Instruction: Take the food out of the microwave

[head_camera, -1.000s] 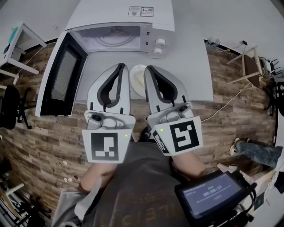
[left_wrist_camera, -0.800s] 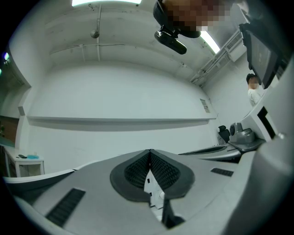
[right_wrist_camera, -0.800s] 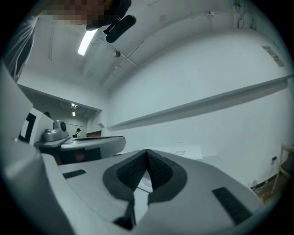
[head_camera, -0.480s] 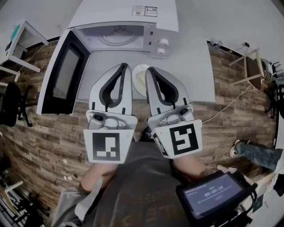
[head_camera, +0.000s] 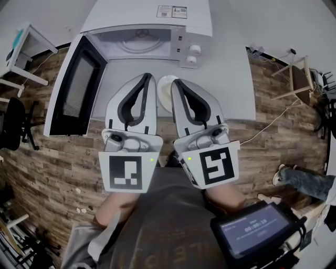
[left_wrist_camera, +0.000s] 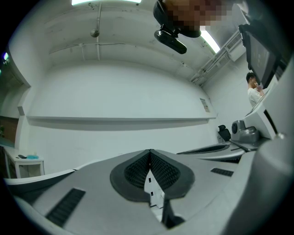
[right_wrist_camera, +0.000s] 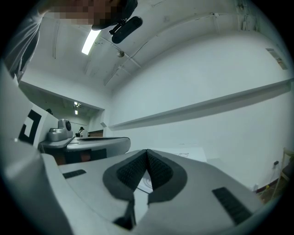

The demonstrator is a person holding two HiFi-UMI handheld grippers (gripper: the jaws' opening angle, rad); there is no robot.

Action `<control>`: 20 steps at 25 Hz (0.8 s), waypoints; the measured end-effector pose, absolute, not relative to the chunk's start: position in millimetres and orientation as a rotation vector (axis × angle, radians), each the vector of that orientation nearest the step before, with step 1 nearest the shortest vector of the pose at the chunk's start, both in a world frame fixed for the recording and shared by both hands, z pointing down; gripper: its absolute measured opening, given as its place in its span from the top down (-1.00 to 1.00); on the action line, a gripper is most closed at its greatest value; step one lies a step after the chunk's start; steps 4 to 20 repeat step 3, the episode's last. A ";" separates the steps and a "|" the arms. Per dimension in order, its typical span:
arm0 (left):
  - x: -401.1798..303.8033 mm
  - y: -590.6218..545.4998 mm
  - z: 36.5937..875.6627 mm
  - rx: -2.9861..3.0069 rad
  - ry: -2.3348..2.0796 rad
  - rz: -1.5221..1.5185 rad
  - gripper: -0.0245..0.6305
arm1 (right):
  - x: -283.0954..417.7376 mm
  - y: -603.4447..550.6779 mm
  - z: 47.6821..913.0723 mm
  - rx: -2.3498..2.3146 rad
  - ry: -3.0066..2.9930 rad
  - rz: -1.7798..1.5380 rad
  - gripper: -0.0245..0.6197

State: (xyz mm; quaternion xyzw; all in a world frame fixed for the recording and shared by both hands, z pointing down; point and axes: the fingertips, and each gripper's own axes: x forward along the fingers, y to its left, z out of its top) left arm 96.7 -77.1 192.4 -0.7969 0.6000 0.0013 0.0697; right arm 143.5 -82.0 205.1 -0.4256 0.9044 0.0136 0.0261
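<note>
The plate of food [head_camera: 164, 90] is set on the table [head_camera: 226, 79] before the open microwave [head_camera: 142, 23]. The left gripper [head_camera: 149, 80] and right gripper [head_camera: 176, 84] are closed, empty, beside it; they should be withdrawn without nudging it.

Matt grey plastic clads my left gripper [head_camera: 148, 78] and right gripper [head_camera: 175, 82]; smooth white microwave [head_camera: 136, 16], matt tabletop [head_camera: 226, 89], rough wood-plank floor [head_camera: 47, 168].

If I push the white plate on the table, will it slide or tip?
The plate looks shallow and rigid, so it should probably slide, not tip. The table looks smooth, so it may slip easily. It seems ceramic, perhaps breakable if dropped.
</note>
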 end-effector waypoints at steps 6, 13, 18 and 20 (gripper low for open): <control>97.0 -77.6 192.7 -2.403 1.807 0.004 0.90 | 142.1 -81.8 205.4 -1.312 2.798 0.041 0.90; 97.0 -77.6 192.7 -2.403 1.807 0.004 0.90 | 142.1 -81.8 205.4 -1.312 2.798 0.041 0.90; 97.0 -77.6 192.7 -2.403 1.807 0.004 0.90 | 142.1 -81.8 205.4 -1.312 2.798 0.041 0.90; 97.0 -77.6 192.7 -2.403 1.807 0.004 0.90 | 142.1 -81.8 205.4 -1.312 2.798 0.041 0.90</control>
